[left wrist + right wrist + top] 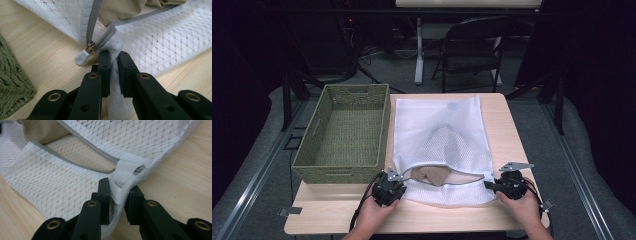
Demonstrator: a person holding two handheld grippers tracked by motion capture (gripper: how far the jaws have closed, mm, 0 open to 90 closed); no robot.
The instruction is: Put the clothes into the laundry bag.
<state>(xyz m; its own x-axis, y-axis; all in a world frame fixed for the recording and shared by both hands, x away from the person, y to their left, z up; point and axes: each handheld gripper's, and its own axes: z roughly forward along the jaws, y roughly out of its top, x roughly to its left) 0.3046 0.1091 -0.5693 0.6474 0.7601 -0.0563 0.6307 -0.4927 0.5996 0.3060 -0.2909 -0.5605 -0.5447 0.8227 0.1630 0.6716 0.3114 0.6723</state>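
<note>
Lying flat on the table (512, 130), the white mesh laundry bag (439, 135) sits just right of the green woven basket (343, 132), its zipper (93, 23) open over tan cloth (428, 175). The left hand-held gripper (113, 58) is clamped on the bag's near-left corner; the right hand-held gripper (119, 187) straddles the near-right corner, its jaws slightly apart.

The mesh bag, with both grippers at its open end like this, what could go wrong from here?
1. The left gripper pinches only a thin fold of the mesh bag beside the zipper pull; a tug could slip it free or snag the mesh.
2. The right gripper has the corner tab between jaws that look loose, so that end may drop.
3. The tan cloth sits at the open zipper and could slide out if the bag is lifted.
</note>
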